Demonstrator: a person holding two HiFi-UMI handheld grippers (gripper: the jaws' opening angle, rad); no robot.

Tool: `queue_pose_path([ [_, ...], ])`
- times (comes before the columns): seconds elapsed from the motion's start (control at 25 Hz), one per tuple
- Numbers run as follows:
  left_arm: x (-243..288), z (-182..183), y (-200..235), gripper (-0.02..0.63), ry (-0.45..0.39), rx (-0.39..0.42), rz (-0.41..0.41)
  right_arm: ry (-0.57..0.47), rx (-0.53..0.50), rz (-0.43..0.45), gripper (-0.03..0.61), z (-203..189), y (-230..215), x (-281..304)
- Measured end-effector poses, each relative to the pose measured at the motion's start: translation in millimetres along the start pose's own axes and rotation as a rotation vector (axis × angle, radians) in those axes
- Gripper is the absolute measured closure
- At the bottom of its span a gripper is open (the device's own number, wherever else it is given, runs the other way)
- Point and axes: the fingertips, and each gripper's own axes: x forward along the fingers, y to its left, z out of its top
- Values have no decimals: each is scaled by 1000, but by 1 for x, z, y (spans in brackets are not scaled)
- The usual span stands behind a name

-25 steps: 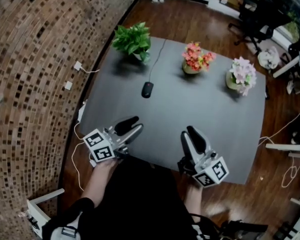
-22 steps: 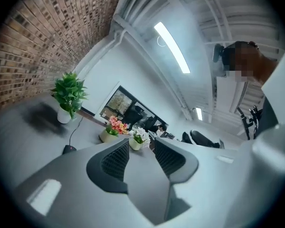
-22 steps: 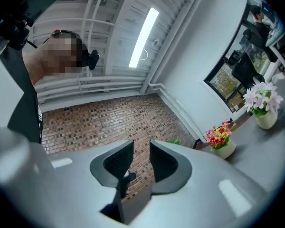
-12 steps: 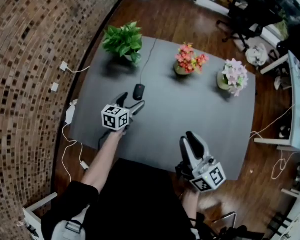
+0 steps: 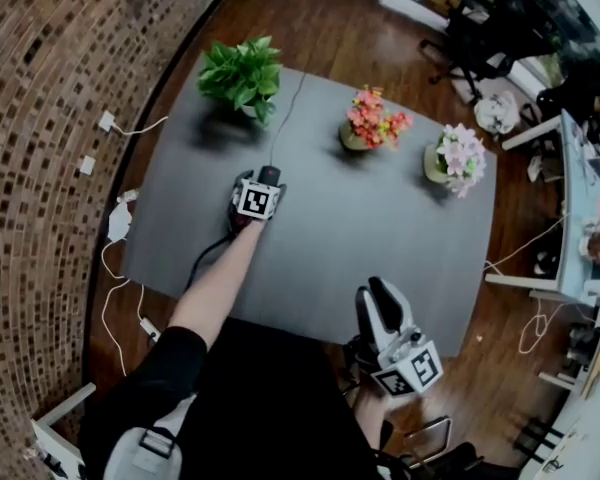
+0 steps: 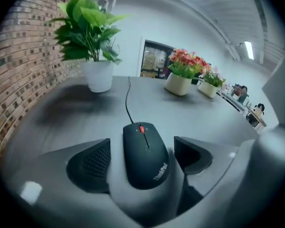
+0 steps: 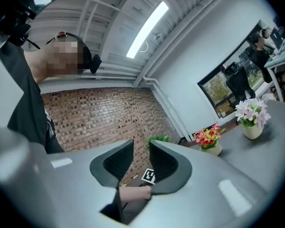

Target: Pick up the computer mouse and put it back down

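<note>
A black corded computer mouse [image 6: 146, 155] with a red scroll wheel lies flat on the grey table [image 5: 380, 228]. My left gripper [image 6: 142, 148] points down over it with its jaws wide apart. The mouse sits between the two pads [image 6: 96, 161] with a gap on each side. In the head view the left gripper [image 5: 264, 180] covers most of the mouse [image 5: 271, 174]. My right gripper [image 5: 380, 308] hangs near the table's front edge. Its jaws stand a little apart with nothing between them [image 7: 141, 161].
A green potted plant [image 5: 242, 73], a pot of red and orange flowers [image 5: 372, 120] and a pot of pink and white flowers [image 5: 458, 155] stand along the far side. The mouse cable [image 5: 290, 108] runs off the far edge. A brick wall lies to the left.
My left gripper has travelled from the table's front edge out and down to the mouse, and its jaws have spread around it. The right gripper has stayed by the front edge.
</note>
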Motion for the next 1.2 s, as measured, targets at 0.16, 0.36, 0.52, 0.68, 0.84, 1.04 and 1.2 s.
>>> queue_pose_path([
  [0.16, 10, -6, -2, 230, 36, 65, 10, 6, -3, -6, 499, -2, 1, 3],
  [0.36, 13, 0, 0, 237, 56, 84, 0, 12, 21, -26, 499, -15, -8, -6],
  [0.52, 10, -3, 0, 327, 122, 120, -45, 29, 17, -13, 499, -17, -6, -3],
  [0.68, -16, -10, -22, 327, 142, -45, -226, 35, 7, 11, 499, -15, -2, 5],
  [0.84, -95, 44, -83, 327, -104, -434, -656, 28, -20, 65, 499, 4, 14, 27],
  [1.04, -282, 153, -111, 327, -529, -865, -1338, 13, 12, 58, 499, -8, 0, 18],
  [1.2, -409, 213, -107, 327, -773, -883, -1642, -2, 16, 77, 499, -5, -1, 20],
])
